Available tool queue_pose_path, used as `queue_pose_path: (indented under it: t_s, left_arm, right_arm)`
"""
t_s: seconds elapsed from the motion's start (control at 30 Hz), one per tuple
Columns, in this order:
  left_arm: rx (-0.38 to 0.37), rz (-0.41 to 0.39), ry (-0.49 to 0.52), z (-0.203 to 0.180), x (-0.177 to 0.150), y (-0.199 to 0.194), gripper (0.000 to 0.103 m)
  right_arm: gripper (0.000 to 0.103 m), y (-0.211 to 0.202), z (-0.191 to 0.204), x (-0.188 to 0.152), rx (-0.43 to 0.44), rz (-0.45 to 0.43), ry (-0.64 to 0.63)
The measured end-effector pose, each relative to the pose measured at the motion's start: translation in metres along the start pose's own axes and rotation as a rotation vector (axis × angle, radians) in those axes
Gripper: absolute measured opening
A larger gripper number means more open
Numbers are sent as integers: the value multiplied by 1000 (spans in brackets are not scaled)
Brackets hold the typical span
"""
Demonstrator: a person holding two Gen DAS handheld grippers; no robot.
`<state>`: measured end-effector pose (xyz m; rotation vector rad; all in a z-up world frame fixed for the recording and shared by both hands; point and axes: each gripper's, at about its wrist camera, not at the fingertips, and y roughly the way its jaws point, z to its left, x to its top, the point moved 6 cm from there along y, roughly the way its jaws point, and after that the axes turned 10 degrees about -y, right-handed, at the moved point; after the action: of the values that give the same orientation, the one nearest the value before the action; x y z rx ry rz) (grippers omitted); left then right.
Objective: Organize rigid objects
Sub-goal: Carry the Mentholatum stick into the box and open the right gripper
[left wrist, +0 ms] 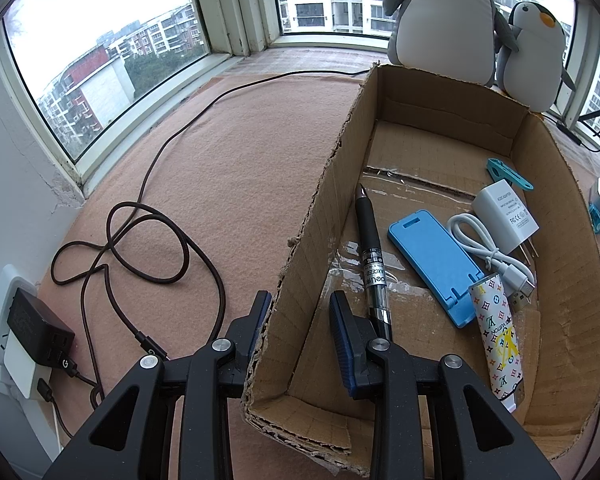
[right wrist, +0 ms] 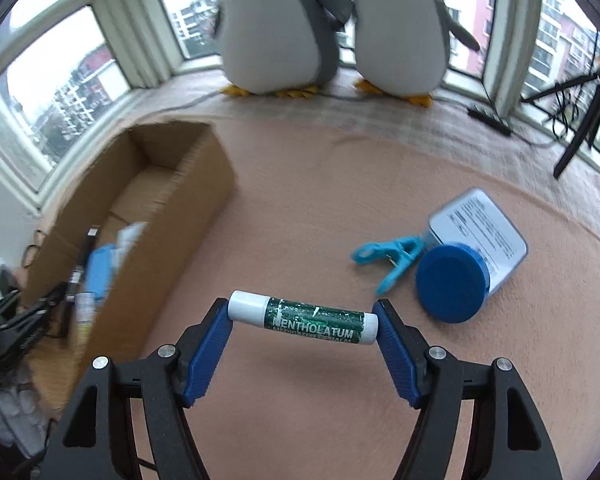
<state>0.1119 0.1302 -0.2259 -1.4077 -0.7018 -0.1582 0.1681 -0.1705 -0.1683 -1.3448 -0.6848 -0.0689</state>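
My left gripper [left wrist: 300, 304] is shut on the left wall of the open cardboard box [left wrist: 324, 184], one finger outside and one inside. In the box lie a black pen [left wrist: 370, 252], a blue phone stand [left wrist: 436, 264], a white charger [left wrist: 504, 218], a white cable [left wrist: 488, 252], a patterned tube [left wrist: 498, 336] and a teal clip [left wrist: 508, 174]. My right gripper [right wrist: 303, 316] is shut end to end on a green Mentholatum lip balm stick [right wrist: 304, 317], held above the pink mat to the right of the box [right wrist: 140, 208].
On the mat right of my right gripper lie a blue clothes peg [right wrist: 392, 258], a blue round lid [right wrist: 450, 286] and a flat tin [right wrist: 480, 220]. Two plush penguins [right wrist: 280, 24] stand at the window. A dark cable [left wrist: 148, 240] and a wall charger [left wrist: 40, 332] lie left of the box.
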Motion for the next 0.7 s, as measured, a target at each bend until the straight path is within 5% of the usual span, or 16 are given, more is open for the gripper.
queue_pose_path:
  t_s: [0.33, 0.7]
  left_arm:
    - [-1, 0, -1, 0, 0, 0, 32]
    - [-1, -2, -6, -1, 3, 0, 32]
  right_arm:
    - [68, -44, 82, 24, 130, -112, -202]
    - [68, -30, 168, 9, 189, -75, -477]
